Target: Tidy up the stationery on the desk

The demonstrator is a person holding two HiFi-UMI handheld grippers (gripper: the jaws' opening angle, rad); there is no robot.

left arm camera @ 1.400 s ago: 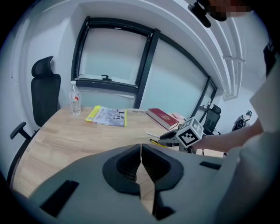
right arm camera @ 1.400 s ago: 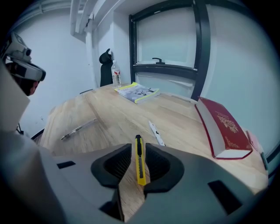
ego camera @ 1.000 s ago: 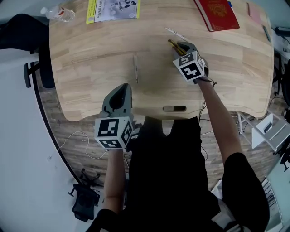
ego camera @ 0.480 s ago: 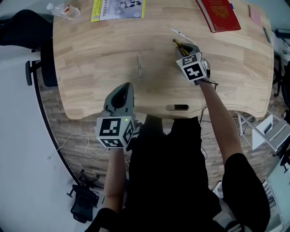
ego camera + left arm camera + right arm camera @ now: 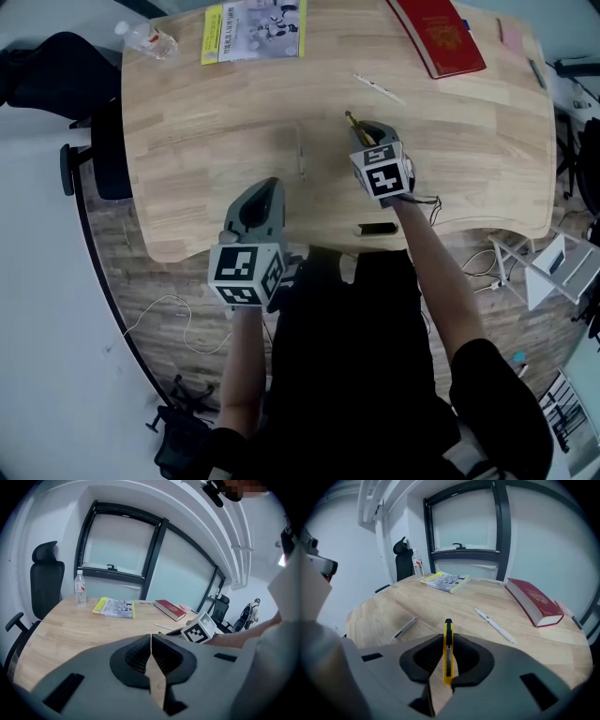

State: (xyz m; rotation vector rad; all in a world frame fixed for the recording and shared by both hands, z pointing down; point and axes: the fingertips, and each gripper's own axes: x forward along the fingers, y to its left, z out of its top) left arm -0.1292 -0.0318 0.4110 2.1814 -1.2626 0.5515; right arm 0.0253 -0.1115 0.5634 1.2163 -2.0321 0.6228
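Right hand-held gripper (image 5: 364, 132) drawn back from red book (image 5: 436, 33), clear of white pen (image 5: 379, 88); jaws pinch yellow utility knife (image 5: 448, 648), tip toward book. Left hand-held gripper (image 5: 151, 645) closed, empty, farther from book. Risk: narrow grip lets knife pivot or slip; tip may clip pen.

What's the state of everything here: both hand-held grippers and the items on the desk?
left hand-held gripper: shut, empty.
right hand-held gripper: shut on yellow plastic utility knife.
yellow plastic utility knife: clamped, tip sticking out past the jaws.
slim white pen: lying flat, loose.
slim grey pen: lying flat, loose.
red hardcover book: closed, flat.
yellow-edged booklet: closed, flat.
clear plastic water bottle: upright, capped.
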